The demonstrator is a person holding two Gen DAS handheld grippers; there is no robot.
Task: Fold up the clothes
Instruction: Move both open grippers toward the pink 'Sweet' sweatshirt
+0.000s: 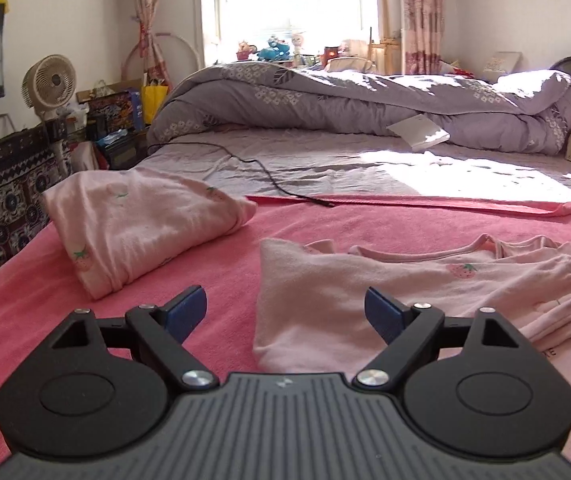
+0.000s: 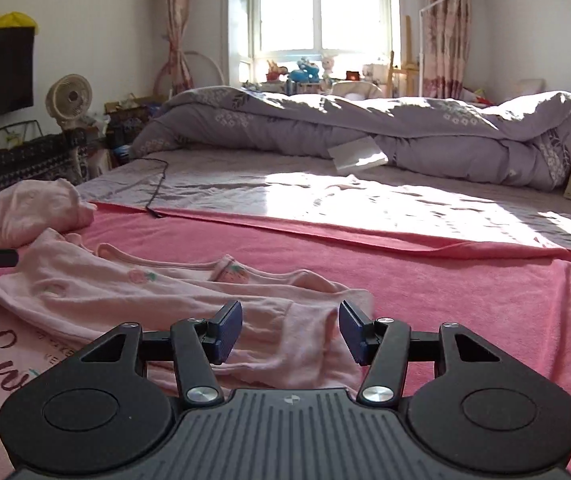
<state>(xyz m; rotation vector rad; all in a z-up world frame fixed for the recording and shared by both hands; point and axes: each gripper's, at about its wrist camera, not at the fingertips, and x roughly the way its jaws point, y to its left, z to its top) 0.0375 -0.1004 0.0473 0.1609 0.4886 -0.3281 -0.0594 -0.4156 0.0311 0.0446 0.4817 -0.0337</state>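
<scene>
Item: pink strawberry-print top point(image 1: 425, 292), half-folded, flat on the pink blanket point(image 1: 325, 228) near the bed's front edge.
Item: folded pink garment point(image 1: 133, 232), finished, toward the bed's left edge.
Left hand-held gripper point(image 1: 285, 312): jaws wide, nothing between them, above the top's left side.
Right hand-held gripper point(image 2: 290, 332): jaws partly apart, empty (cloth lies beneath, untouched).
Risk: the soft knit may slump or unfold if only one layer is pinched; the rumpled right end looks likeliest to skew the next fold.
</scene>
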